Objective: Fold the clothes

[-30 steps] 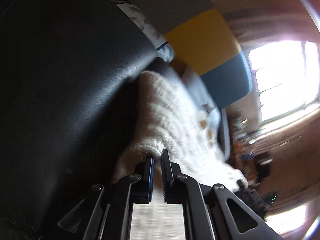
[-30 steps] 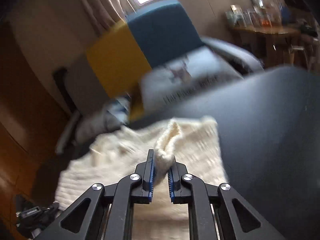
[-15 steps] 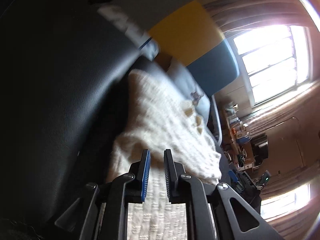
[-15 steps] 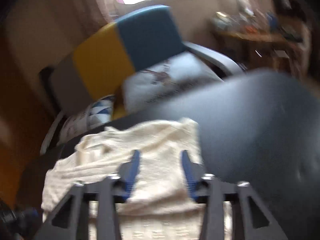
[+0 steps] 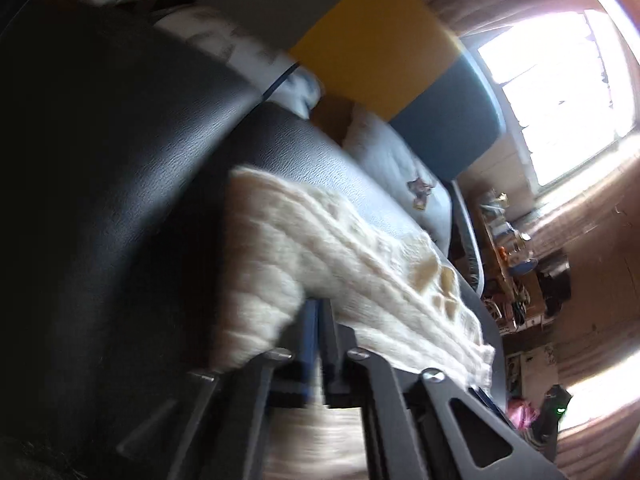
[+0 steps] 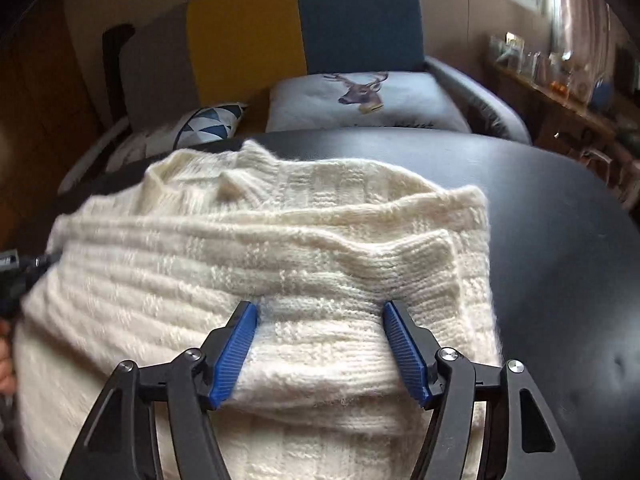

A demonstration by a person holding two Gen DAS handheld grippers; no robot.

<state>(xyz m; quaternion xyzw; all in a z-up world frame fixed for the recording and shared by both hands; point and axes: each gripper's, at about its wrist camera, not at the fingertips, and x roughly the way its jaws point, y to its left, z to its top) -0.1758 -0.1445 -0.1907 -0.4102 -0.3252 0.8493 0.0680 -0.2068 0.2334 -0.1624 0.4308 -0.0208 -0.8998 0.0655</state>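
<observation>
The cream cable-knit sweater [image 6: 256, 264] lies across the black leather surface [image 6: 560, 216] — right gripper [image 6: 320, 344] spread wide above its folded edge, left gripper [image 5: 318, 340] pinching knit.

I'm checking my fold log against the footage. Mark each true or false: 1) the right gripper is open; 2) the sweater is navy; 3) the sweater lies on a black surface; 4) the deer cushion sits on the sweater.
1) True: the right gripper is open over the sweater.
2) False: it is cream knit.
3) True: it lies on the black surface.
4) False: the deer cushion sits apart, on the sofa behind.
</observation>
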